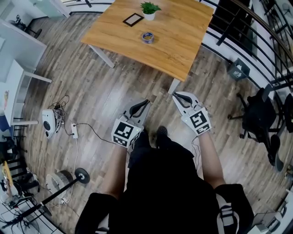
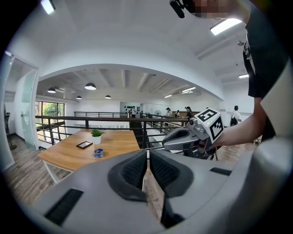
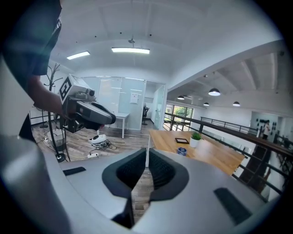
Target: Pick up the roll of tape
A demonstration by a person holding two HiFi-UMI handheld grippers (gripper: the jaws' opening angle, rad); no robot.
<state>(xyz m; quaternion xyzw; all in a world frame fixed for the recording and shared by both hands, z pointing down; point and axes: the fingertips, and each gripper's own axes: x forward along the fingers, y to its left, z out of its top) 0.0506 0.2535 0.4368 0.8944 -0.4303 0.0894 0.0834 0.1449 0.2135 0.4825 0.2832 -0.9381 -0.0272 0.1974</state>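
A small blue roll of tape (image 1: 148, 37) lies on the wooden table (image 1: 183, 45) far ahead of me, well out of reach of both grippers. The left gripper view shows the tape roll (image 2: 99, 153) left of the jaws, and the right gripper view shows the tape roll (image 3: 181, 151) to their right. My left gripper (image 1: 145, 103) and right gripper (image 1: 176, 95) hang over the floor short of the table's near edge, both shut and empty. The left gripper's (image 2: 148, 153) pads meet, and so do the right gripper's (image 3: 147, 153).
A potted plant (image 1: 149, 10) and a black frame (image 1: 132, 19) share the table with the tape. A black railing (image 1: 256, 27) runs behind and right of it. An office chair (image 1: 261, 114) stands at right. A power strip with cables (image 1: 74, 131) and a fan (image 1: 59, 180) lie at left.
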